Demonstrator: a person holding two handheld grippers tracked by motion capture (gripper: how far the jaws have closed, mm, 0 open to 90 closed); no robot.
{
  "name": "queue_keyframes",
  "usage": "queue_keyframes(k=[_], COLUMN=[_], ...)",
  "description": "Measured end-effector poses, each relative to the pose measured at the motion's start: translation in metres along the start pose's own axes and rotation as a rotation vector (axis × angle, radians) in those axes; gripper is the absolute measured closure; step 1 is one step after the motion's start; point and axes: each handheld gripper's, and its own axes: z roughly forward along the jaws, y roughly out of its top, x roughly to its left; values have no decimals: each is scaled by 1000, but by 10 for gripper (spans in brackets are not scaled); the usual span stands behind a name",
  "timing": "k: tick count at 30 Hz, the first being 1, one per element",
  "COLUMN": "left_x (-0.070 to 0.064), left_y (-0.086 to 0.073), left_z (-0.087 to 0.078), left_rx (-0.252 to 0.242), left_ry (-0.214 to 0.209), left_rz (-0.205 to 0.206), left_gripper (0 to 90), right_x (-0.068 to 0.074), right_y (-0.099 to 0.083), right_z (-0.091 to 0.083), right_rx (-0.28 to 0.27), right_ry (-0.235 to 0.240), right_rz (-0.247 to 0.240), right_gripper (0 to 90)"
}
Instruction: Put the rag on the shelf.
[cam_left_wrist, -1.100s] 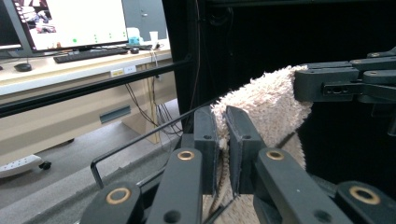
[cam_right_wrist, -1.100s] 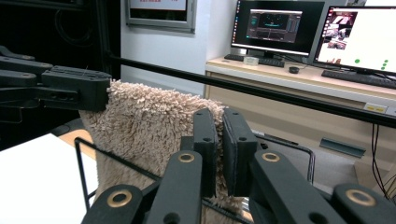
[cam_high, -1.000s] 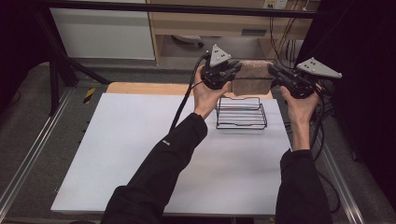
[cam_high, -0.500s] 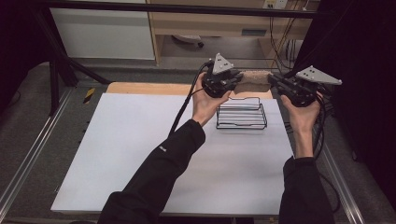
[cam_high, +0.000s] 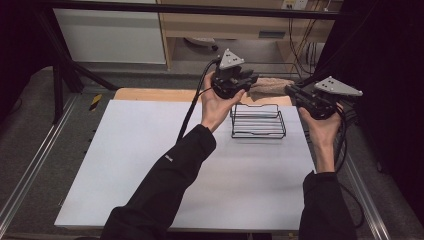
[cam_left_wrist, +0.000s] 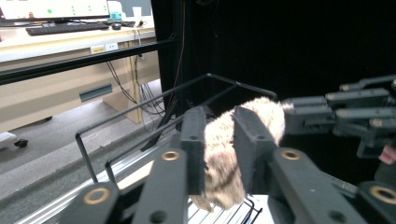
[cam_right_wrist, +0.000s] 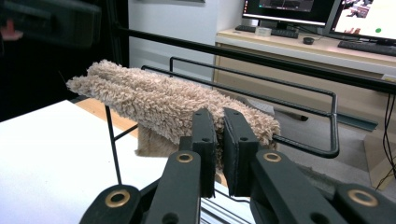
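A fluffy beige towel (cam_high: 270, 87) is stretched between my two grippers, held up above the far side of a black wire rack (cam_high: 258, 121). My left gripper (cam_high: 250, 84) is shut on the towel's left end; in the left gripper view the pile bulges between its jaws (cam_left_wrist: 219, 154). My right gripper (cam_high: 291, 91) is shut on the towel's right end, and in the right gripper view the folded towel (cam_right_wrist: 168, 102) runs away leftward over the rack's top wire (cam_right_wrist: 280, 88). The other gripper (cam_left_wrist: 355, 112) faces mine in the left gripper view.
The rack stands at the far right of a white table top (cam_high: 150, 165), near the wooden back edge (cam_high: 150, 94). A black frame bar (cam_high: 200, 9) crosses behind, with a desk and cables beyond. Metal rails (cam_high: 30, 170) flank the table.
Both grippers have risen and spread a little apart, stretching the towel flatter and higher above the back of the rack.
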Motion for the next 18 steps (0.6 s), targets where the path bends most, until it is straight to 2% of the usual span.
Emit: queue_keyframes(k=[3,5,9,13,18], left_x=[1,1,-2,-3,-2], left_y=[2,-2,-14,-21,-23], left_z=[4,8,15,18,19], left_rx=[35,69,123,151,155], left_ry=[-9,-37,-54,-58,-54], left_rz=[-16,-31,-15,-6,-4], left_gripper=[816,855,893,894,895], right_x=[0,0,1,1,2], right_y=[0,0,0,-2,-1], right_z=[0,0,-1,-1,-3], right_rx=[4,5,12,17,18], right_ry=[0,1,2,8,19], right_rz=[-3,-2,-9,-10,-4], right_gripper=[842,841,836,821,777])
